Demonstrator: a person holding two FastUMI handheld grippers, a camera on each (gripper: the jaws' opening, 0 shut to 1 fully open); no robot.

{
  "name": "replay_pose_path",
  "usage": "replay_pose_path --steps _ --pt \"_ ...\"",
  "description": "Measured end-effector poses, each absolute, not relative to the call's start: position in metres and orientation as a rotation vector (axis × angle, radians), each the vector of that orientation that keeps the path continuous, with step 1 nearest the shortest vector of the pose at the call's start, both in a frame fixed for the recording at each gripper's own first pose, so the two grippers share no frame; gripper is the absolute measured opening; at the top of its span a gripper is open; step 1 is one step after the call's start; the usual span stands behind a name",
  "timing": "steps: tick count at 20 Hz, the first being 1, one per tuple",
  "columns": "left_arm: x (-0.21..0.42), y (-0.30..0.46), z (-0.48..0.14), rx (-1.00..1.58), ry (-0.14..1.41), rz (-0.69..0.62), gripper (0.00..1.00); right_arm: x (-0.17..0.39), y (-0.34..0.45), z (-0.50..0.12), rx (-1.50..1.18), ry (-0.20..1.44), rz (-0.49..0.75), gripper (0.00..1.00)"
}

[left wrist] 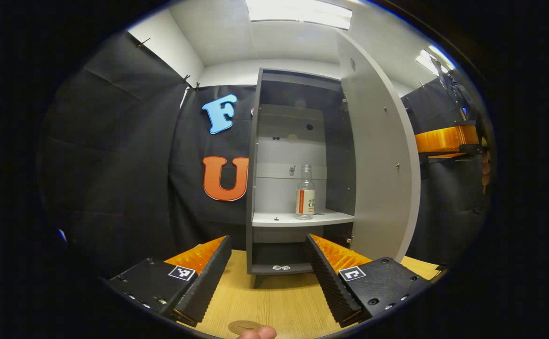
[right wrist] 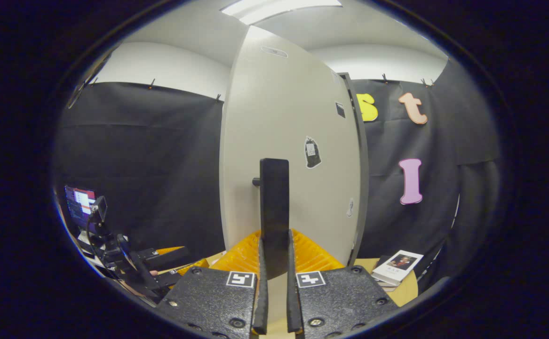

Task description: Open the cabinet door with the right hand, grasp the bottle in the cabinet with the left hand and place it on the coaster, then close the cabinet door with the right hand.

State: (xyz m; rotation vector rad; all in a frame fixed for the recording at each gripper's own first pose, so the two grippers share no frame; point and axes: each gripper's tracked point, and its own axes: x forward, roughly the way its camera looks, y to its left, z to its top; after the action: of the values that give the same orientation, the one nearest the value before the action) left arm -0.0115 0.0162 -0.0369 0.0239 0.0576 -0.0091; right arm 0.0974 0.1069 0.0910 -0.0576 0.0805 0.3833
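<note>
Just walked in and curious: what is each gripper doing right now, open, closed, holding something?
Left gripper: open, empty, facing the clear glass bottle.
Right gripper: shut on the cabinet door's dark upright handle.

You're working in a staged recording booth inside an office-like room, not a real home. Black cloth [left wrist: 114, 155] hangs pinned along the walls, with plain white wall and ceiling light panels [left wrist: 298, 12] above it. A lone grey cabinet [left wrist: 298, 155] stands on a wooden table [left wrist: 279, 301], its door [right wrist: 288, 141] swung open and carrying small stickers. To your left in the right gripper view, a lit laptop [right wrist: 79, 205] sits beside a camera rig [right wrist: 109, 240], and a book [right wrist: 399, 266] lies on the table's edge.
</note>
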Motion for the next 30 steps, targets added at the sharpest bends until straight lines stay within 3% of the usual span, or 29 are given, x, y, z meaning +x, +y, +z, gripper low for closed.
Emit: replay_pose_path --steps 6,15,23,30 --pt "-0.010 0.000 -0.040 0.015 0.062 -0.030 0.95 0.091 0.073 0.094 -0.042 0.070 0.286 0.19" --pt "-0.012 -0.023 -0.045 0.021 0.071 -0.066 0.95 0.083 0.030 0.097 -0.036 0.056 0.166 0.08" --pt "-0.017 -0.028 -0.050 0.007 0.070 -0.058 0.95 0.092 -0.011 0.095 -0.088 0.035 0.054 0.08" --pt "-0.018 -0.027 -0.049 0.002 0.067 -0.039 0.95 0.089 -0.027 0.099 -0.015 0.026 0.050 0.05"
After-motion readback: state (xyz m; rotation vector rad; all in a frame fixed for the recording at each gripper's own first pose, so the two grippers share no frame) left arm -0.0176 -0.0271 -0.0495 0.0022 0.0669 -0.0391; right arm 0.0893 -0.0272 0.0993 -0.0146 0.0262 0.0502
